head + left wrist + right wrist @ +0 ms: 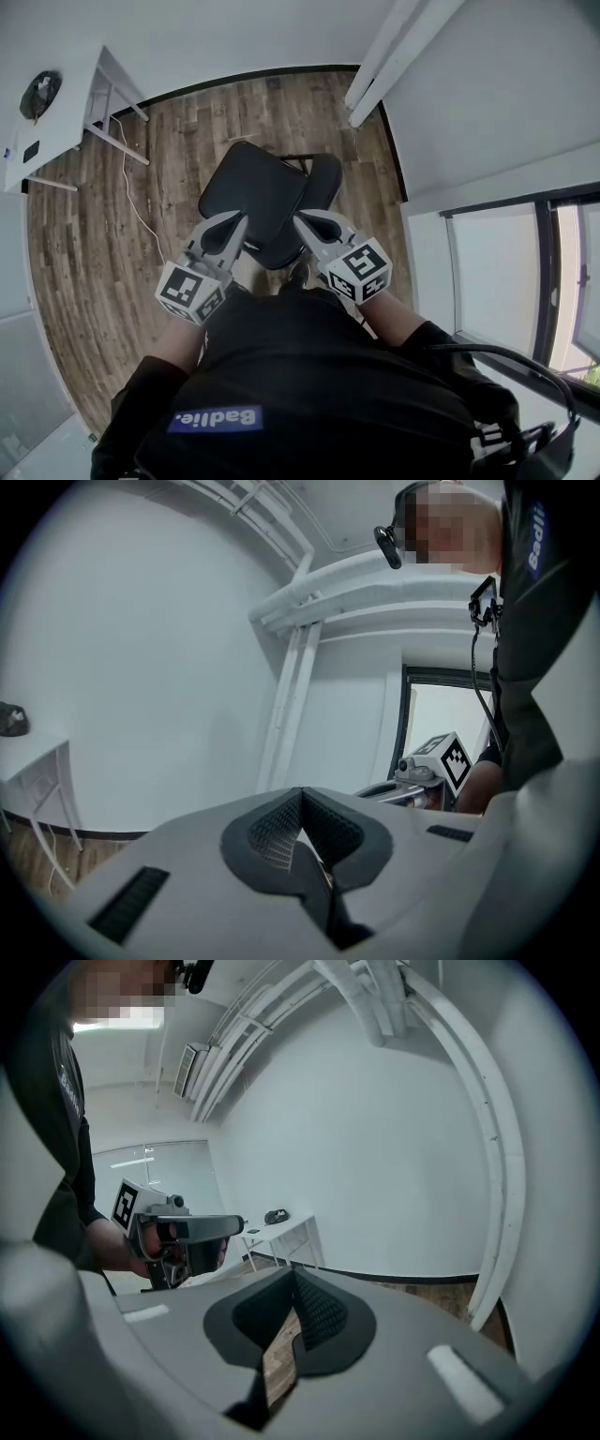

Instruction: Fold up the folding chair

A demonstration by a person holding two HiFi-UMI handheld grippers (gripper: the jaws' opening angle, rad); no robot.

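The black padded folding chair (258, 202) stands open on the wood-plank floor (94, 244), toward its far edge by the white wall. The left hand-held gripper (234, 221) and right hand-held gripper (302, 223) hover over the seat, jaws closed on nothing. The chair looks rigid and fairly heavy. Its frame is mostly hidden and probably metal. The seat's front edge looks like the best hold.
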